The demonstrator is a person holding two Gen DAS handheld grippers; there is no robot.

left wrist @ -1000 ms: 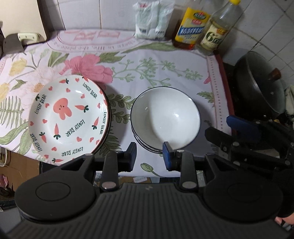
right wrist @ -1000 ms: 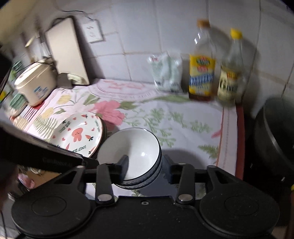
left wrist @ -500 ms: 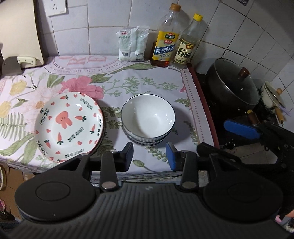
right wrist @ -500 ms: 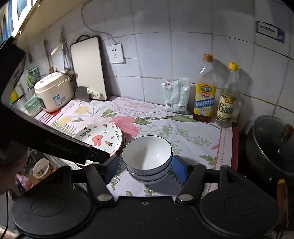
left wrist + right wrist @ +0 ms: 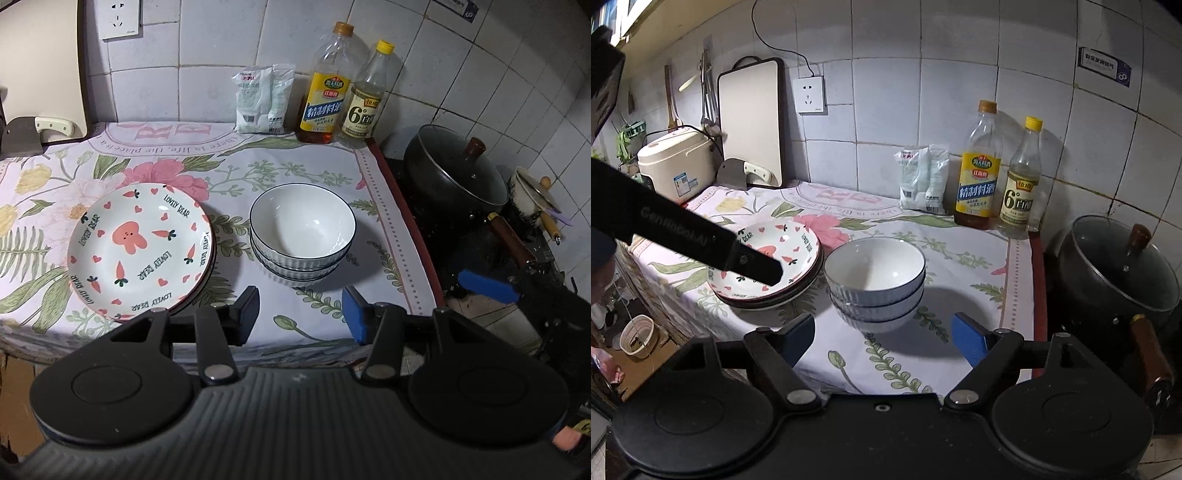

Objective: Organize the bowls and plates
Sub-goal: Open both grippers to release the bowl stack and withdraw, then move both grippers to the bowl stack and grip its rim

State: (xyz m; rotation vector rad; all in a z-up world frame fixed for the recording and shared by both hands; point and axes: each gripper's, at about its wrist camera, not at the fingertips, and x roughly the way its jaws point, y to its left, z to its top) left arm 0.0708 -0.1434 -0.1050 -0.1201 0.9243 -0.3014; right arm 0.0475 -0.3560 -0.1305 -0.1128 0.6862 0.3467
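Observation:
A stack of white bowls with dark rims (image 5: 302,236) (image 5: 874,282) stands on the flowered cloth. Left of it lies a stack of plates (image 5: 138,245) (image 5: 798,254) printed with carrots and a pink rabbit. My left gripper (image 5: 301,315) hangs at the near edge of the counter, short of the bowls, its jaws opening with nothing between them. My right gripper (image 5: 884,338) is also back from the bowls, jaws opening wide and empty. In the right wrist view the left gripper's body (image 5: 701,240) crosses in front of the plates.
At the back wall stand two bottles (image 5: 327,92) (image 5: 365,101) and a white packet (image 5: 262,99). A black lidded pot (image 5: 454,177) sits on the stove to the right. A cleaver (image 5: 746,175), a cutting board (image 5: 751,118) and a rice cooker (image 5: 676,166) are at the back left.
Both grippers have pulled back from the bowls and plates, which now look smaller and farther. Both pairs of jaws have spread wider. The bowls and plates have stayed where they were.

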